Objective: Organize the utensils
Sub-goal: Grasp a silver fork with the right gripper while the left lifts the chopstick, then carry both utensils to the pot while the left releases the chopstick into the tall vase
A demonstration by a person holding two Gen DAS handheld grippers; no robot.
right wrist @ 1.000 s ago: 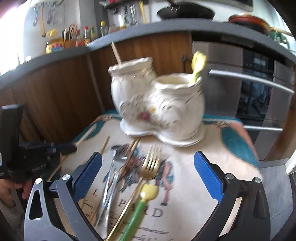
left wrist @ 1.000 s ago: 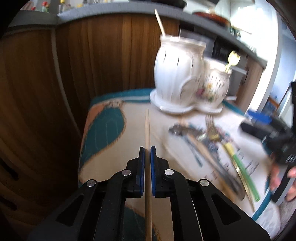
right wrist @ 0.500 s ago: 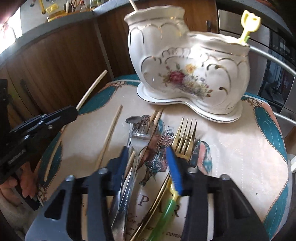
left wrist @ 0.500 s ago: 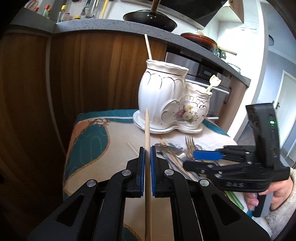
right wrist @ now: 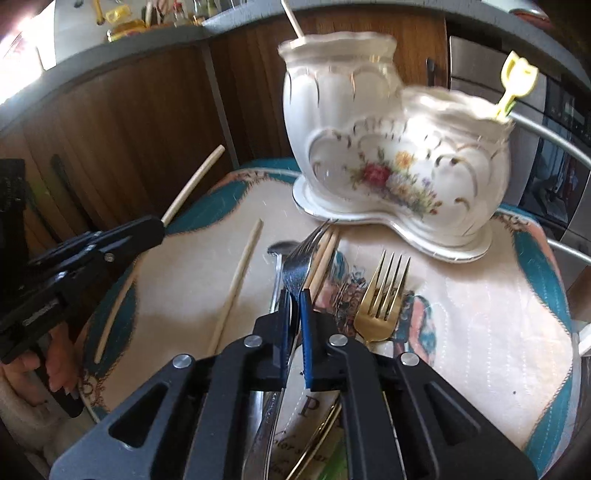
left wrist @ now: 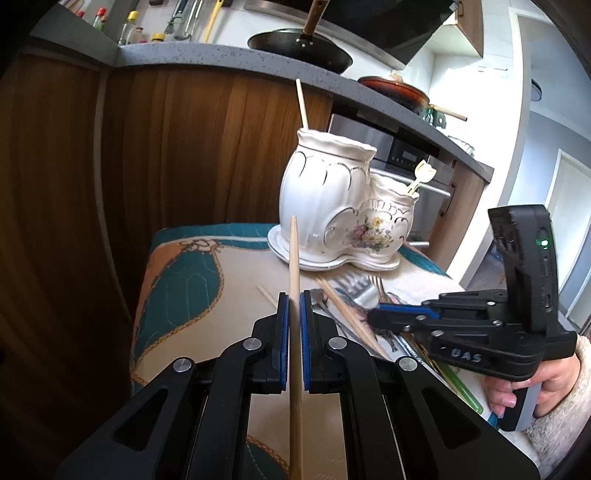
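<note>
My left gripper (left wrist: 294, 301) is shut on a wooden chopstick (left wrist: 294, 258) and holds it above the mat, short of the white two-pot ceramic holder (left wrist: 332, 206). It shows in the right wrist view (right wrist: 147, 229) at the left. My right gripper (right wrist: 294, 295) is shut on a silver fork (right wrist: 299, 264) in the utensil pile; it shows in the left wrist view (left wrist: 380, 314). The holder (right wrist: 388, 173) has one chopstick (right wrist: 291, 18) in the tall pot and a yellow pick (right wrist: 517, 85) in the low pot.
On the printed mat (right wrist: 480, 332) lie a gold fork (right wrist: 384, 299), a loose chopstick (right wrist: 240, 280), two more chopsticks (right wrist: 325, 258) and a spoon (right wrist: 277, 258). A wooden cabinet wall (left wrist: 184, 147) stands behind; an oven (right wrist: 554, 147) is at the right.
My right gripper closed from wide open onto the silver fork. My left gripper rose and drew back with its chopstick.
</note>
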